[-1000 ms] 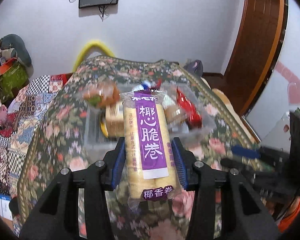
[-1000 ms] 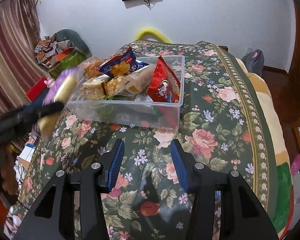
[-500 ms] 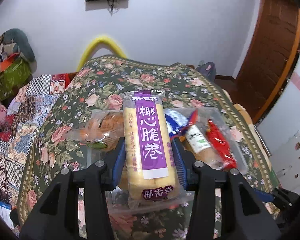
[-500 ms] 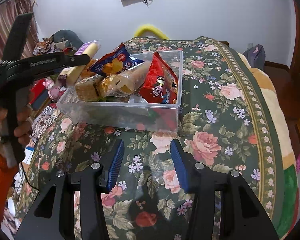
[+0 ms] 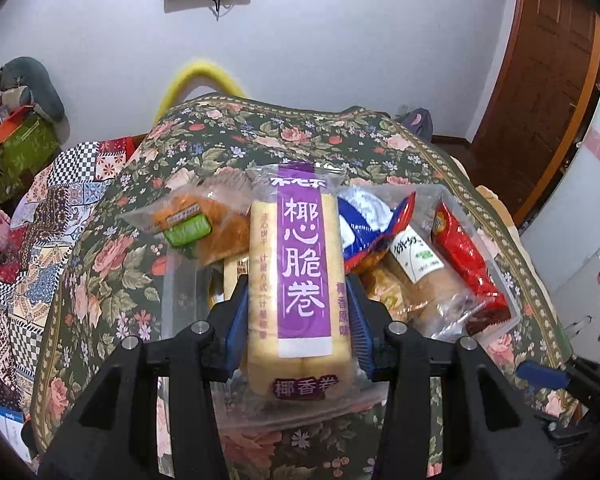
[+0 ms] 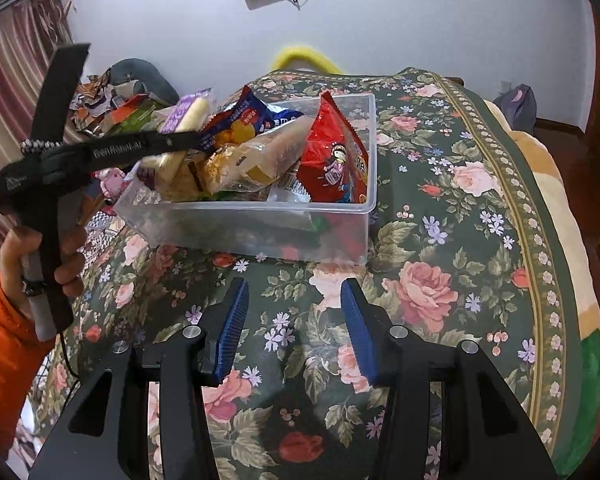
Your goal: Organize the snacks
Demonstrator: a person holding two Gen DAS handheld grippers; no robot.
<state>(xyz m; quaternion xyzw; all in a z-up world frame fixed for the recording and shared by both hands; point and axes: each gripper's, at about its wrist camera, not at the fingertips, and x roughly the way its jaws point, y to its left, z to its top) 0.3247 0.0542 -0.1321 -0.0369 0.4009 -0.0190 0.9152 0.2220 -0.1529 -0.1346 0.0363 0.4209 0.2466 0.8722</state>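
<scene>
Over a floral-clothed table [image 6: 440, 208], a wafer pack [image 5: 296, 280] was held clamped in the left hand-held gripper [image 5: 296, 328] above the crowded bin [image 6: 260, 232], where a low, gentle release seemed wise, while the right hand-held gripper [image 6: 294, 328] was kept open and empty.

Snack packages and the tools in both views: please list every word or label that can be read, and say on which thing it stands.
"椰心脆卷": purple band of the coconut roll pack, clamped in the left gripper.
"椰香卷": same pack, bottom end.
"饼坊": white label of the clear biscuit bag.
Red snack bag: large characters cut off, unreadable.
Blue snack bag: print too small.
Left gripper's side lettering, right wrist view: blurred.
</scene>
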